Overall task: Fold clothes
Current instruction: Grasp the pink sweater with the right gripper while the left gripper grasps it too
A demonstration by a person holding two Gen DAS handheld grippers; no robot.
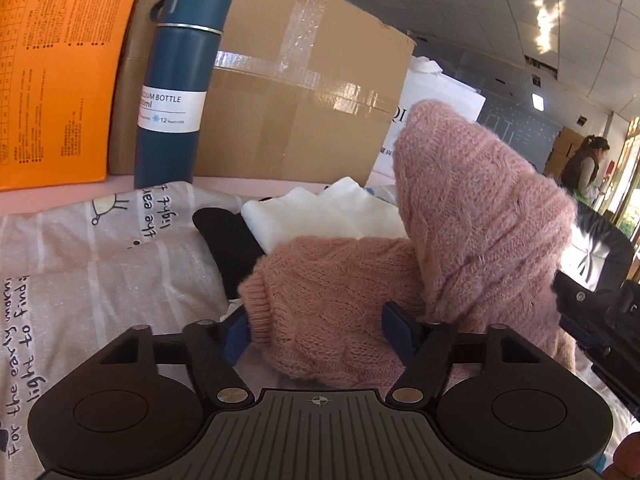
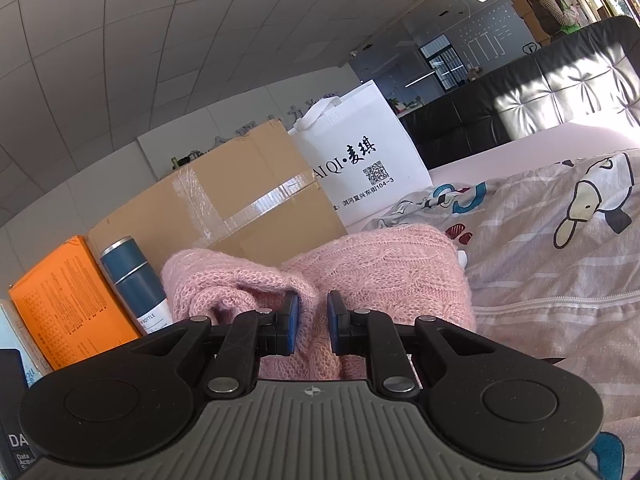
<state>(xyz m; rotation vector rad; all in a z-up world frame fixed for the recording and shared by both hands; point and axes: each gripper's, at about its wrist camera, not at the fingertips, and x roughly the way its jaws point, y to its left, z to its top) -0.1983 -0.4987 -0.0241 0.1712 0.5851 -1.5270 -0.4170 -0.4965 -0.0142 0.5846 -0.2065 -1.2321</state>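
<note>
Your left gripper (image 1: pixel 320 330) was spread around the pink sweater (image 1: pixel 460 220), your right gripper (image 2: pixel 313 322) pinched it; "BOTTLE" thermos (image 1: pixel 180 84) at 11 o'clock.

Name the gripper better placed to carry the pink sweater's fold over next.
Probably right: the right gripper is pinched on the lifted pink sweater. The left gripper is open around a sleeve.

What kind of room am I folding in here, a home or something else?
Probably an office or showroom, not a home: grid ceiling panels, a black leather sofa, taped cardboard box and a bedsheet-covered table under the pink sweater.
</note>
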